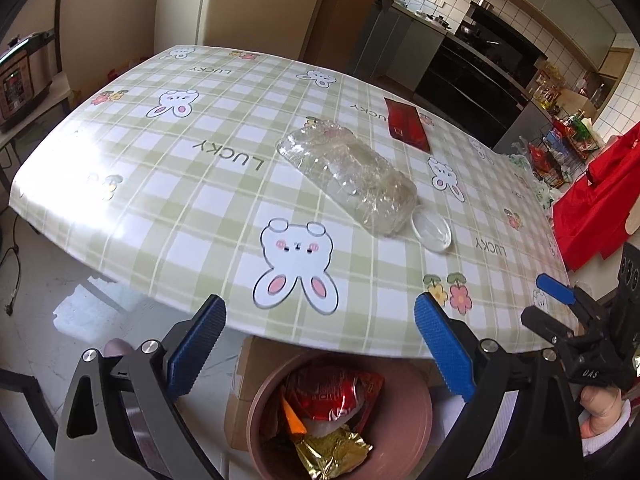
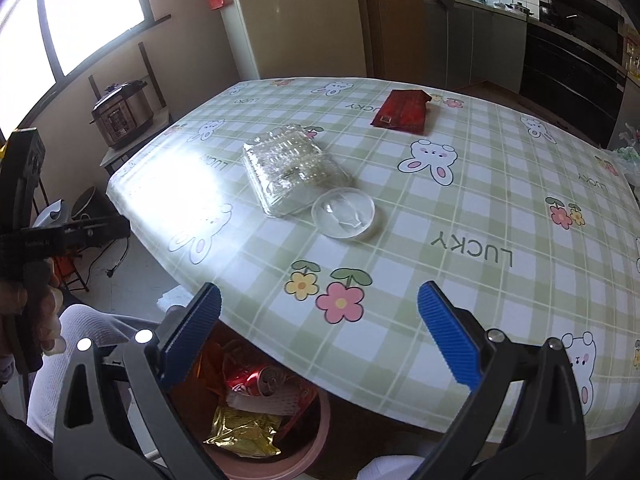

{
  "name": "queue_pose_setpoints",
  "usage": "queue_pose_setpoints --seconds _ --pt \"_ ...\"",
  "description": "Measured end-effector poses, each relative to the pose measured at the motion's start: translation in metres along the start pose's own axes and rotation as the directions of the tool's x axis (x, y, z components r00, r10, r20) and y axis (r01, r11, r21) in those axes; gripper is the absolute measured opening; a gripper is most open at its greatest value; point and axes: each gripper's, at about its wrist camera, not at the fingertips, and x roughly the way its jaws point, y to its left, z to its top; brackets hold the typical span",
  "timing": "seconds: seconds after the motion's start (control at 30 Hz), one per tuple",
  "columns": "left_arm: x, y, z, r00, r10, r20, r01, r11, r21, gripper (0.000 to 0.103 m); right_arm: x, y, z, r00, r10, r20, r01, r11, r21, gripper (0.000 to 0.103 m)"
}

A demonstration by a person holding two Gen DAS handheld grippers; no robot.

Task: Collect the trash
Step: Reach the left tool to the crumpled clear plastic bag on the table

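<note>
A clear crumpled plastic container lies mid-table, a round clear lid touching its near end. A red packet lies flat farther back. Below the table's near edge stands a pink bin holding a crushed red can and a gold wrapper. My left gripper hangs open above the bin with nothing between its fingers. My right gripper is open and empty over the table's edge; it also shows in the left wrist view.
The table has a green checked bunny cloth. A cardboard box sits beside the bin. A pressure cooker stands on a side stand at the left, a red bag at the right. A person's legs in light trousers are near the bin.
</note>
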Motion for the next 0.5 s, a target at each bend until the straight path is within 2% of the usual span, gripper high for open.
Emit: queue_pose_setpoints --seconds 0.2,0.3,0.37,0.47,0.5 --pt "0.052 -0.001 0.059 1.000 0.021 0.003 -0.021 1.000 0.022 0.082 0.018 -0.029 0.019 0.999 -0.027 -0.017 0.027 1.000 0.013 0.097" --pt "0.082 0.007 0.085 1.000 0.001 -0.022 -0.001 1.000 -0.009 0.068 0.028 -0.041 0.025 0.999 -0.039 -0.027 0.040 0.999 0.032 0.097" --pt "0.100 0.012 0.099 0.999 -0.019 -0.036 0.018 0.999 -0.031 0.044 0.035 -0.048 0.027 0.999 -0.038 -0.036 0.040 0.998 0.048 0.097" --pt "0.117 0.012 0.113 1.000 0.017 -0.006 -0.017 1.000 -0.003 0.031 0.043 -0.055 0.030 0.998 -0.036 -0.044 0.038 0.997 0.061 0.097" --pt "0.122 0.012 0.117 1.000 0.019 -0.007 -0.019 1.000 -0.003 0.031 0.045 -0.056 0.030 0.998 -0.035 -0.047 0.038 0.997 0.062 0.097"
